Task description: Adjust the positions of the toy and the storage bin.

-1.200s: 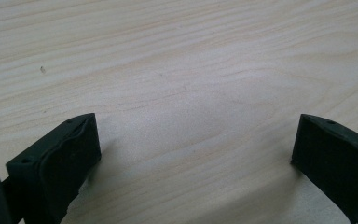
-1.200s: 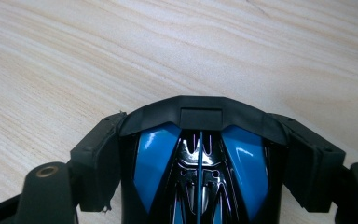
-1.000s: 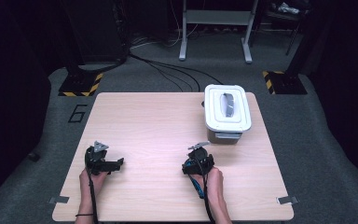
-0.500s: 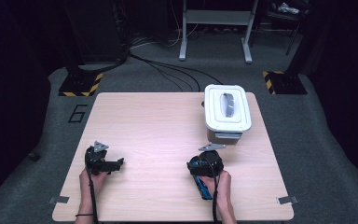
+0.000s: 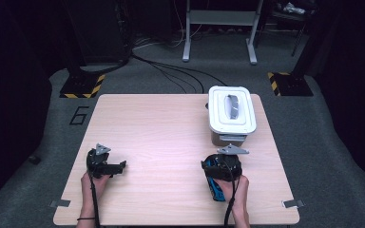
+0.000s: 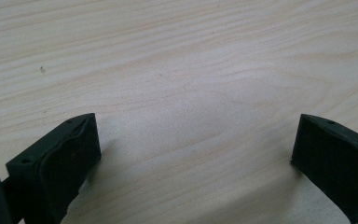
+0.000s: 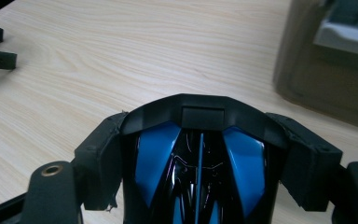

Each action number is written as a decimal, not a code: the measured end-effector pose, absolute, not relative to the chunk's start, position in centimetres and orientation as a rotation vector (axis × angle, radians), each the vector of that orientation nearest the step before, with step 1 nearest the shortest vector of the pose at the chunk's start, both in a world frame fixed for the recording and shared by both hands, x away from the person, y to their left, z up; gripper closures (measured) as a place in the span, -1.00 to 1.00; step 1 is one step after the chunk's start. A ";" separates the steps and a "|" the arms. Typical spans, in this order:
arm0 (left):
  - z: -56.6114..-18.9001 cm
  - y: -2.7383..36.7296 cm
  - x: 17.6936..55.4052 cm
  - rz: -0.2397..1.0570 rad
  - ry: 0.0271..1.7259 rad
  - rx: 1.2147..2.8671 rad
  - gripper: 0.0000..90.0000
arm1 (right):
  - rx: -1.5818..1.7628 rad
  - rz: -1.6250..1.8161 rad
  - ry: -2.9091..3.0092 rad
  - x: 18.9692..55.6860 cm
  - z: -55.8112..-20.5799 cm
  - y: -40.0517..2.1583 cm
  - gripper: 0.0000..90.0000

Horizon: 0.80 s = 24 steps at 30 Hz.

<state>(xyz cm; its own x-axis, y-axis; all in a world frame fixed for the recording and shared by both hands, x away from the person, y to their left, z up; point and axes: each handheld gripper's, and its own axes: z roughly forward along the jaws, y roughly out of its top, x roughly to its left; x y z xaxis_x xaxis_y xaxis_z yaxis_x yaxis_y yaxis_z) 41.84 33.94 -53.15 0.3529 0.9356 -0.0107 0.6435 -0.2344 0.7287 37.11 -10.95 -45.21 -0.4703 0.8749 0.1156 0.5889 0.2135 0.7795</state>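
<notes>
Lengthwise, mouse (image 7: 198,172) nose-first (toward box (image 7: 328,65)).

A pale rectangular wooden table (image 5: 171,142) on grey carpet; a brownish translucent plastic box with a white handled lid (image 5: 231,114) stands near its far right edge.

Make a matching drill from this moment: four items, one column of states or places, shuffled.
1. left gripper
2. right gripper
3. blue and black object
4. white-lidded container

a. far right part of the table, lid on
b. jaws apart over bare wood
c. clamped between two black jaws
d. shut on something, close in front of the container

Pairs: 1-b, 2-d, 3-c, 4-a
</notes>
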 end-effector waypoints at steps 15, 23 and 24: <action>-53.1 34.0 41.8 0.579 1.370 1.975 -0.98 | 1.421 0.909 2.120 37.3 -44.7 -15.6 -0.46; -53.1 33.9 41.8 0.582 1.371 1.973 -0.98 | 1.512 0.783 2.125 38.2 -45.6 -18.8 -0.46; -53.1 33.9 41.8 0.582 1.371 1.972 -0.98 | 1.512 0.783 2.125 38.2 -45.6 -18.8 -0.46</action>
<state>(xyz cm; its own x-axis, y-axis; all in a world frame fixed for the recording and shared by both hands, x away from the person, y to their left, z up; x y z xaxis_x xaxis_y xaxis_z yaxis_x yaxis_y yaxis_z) 41.84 33.94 -53.15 0.3523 0.9358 -0.0094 0.6430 -0.2347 0.7290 38.24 -18.79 -45.58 -0.3240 0.9460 -0.0111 0.7125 0.2517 0.6550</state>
